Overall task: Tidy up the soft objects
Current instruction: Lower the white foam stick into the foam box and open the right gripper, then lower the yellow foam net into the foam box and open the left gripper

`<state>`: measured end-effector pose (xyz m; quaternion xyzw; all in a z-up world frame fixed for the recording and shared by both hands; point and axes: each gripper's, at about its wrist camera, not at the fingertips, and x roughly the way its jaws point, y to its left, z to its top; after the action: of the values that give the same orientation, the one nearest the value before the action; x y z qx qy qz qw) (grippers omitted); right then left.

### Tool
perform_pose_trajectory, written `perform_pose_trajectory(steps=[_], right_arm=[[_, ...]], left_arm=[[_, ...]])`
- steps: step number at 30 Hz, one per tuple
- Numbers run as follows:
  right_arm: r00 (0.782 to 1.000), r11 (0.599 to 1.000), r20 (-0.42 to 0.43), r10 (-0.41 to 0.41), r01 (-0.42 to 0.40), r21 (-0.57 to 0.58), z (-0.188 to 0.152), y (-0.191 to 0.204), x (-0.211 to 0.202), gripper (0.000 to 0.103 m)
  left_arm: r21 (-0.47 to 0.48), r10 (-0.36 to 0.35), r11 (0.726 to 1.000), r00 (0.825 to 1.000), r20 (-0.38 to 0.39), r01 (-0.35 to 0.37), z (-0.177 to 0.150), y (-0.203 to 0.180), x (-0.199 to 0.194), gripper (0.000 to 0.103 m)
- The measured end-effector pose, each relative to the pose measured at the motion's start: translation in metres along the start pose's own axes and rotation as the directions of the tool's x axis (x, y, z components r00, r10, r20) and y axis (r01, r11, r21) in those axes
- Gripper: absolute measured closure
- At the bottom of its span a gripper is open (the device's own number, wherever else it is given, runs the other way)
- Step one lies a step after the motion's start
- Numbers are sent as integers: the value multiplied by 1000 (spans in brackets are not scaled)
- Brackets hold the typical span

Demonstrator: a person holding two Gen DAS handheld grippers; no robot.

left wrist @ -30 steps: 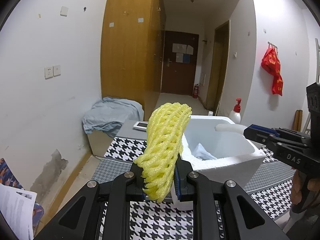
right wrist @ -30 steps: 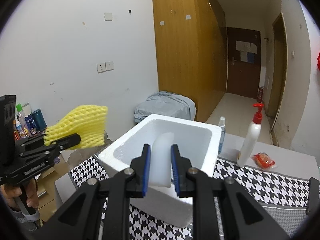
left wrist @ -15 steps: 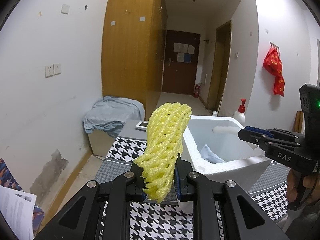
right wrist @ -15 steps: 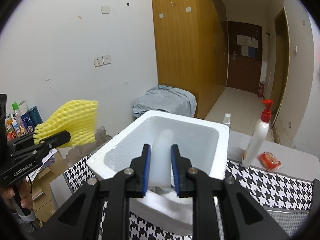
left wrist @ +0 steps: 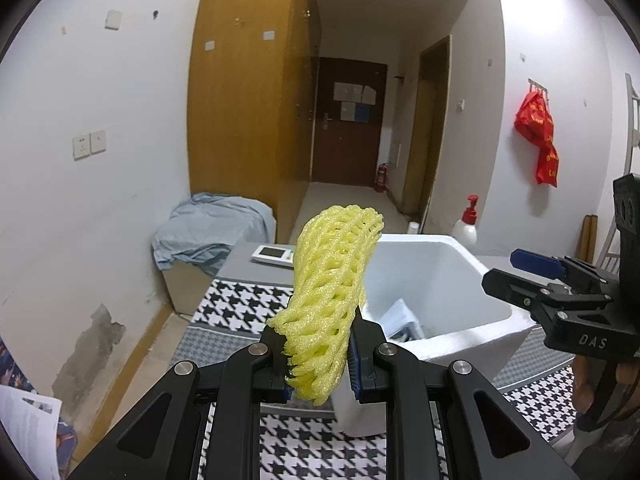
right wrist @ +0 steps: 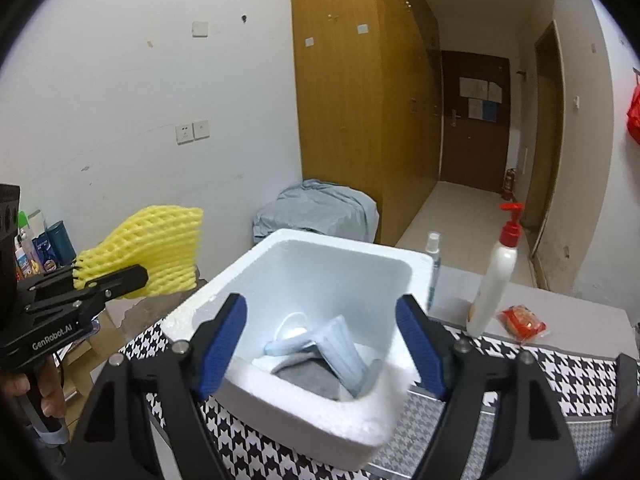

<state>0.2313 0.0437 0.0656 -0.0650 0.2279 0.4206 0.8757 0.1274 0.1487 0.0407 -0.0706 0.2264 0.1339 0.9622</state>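
Note:
A yellow foam net (left wrist: 334,280) stands upright in my left gripper (left wrist: 320,344), which is shut on its lower end; the right wrist view shows the net (right wrist: 156,248) and that gripper (right wrist: 108,276) left of the box. The white foam box (right wrist: 340,240) sits on the houndstooth cloth. My right gripper (right wrist: 322,306) hovers over the box's near rim, its jaws opening with nothing held between them. Inside the box lie a white foam piece (right wrist: 294,326), a light blue cloth (right wrist: 340,344) and something grey. In the left wrist view the right gripper (left wrist: 516,272) is at the box's (left wrist: 432,280) right.
A white pump bottle (right wrist: 494,292) with a red top, a small spray bottle (right wrist: 434,268) and a red packet (right wrist: 522,320) stand right of the box. A white remote (left wrist: 274,255) lies behind it. A blue sheet (left wrist: 212,232) covers a low object by the wall.
My right gripper has opened and let go of the white foam piece, which now lies in the box. The left gripper still holds the yellow net in the same place.

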Motion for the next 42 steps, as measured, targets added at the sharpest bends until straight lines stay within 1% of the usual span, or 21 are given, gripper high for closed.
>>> perform_pose_trajectory(steps=[8,18,27,35,36,38,40,42], right_arm=[[998,998,8,-54,54,15,-9,-20,-21,22],[992,991,20,-128,127,50,-22,-44,-46,21],[985,983,20,-170,168,76,-31,-61,-61,21],[979,974,3,-204,203,97,-41,-73,-65,21],[978,973,1,-211,209,100,-42,-74,-66,21],[976,970,-3,-220,219,105,-43,-76,-67,21],[973,967,-7,-229,228,112,-45,-79,-68,21],[972,965,-10,-235,235,115,-46,-80,-68,21]], left_arm=[[31,-59,998,998,-17,60,6,-22,14,82],[70,-111,991,993,-44,114,13,-47,33,82],[90,-133,986,988,-73,139,17,-60,50,82],[89,-140,985,986,-91,148,21,-62,69,81],[91,-140,985,986,-93,149,21,-63,70,78],[97,-140,984,986,-94,149,21,-65,73,61],[95,-129,986,989,-77,136,21,-65,71,23],[95,-118,988,992,-43,121,21,-66,67,8]])
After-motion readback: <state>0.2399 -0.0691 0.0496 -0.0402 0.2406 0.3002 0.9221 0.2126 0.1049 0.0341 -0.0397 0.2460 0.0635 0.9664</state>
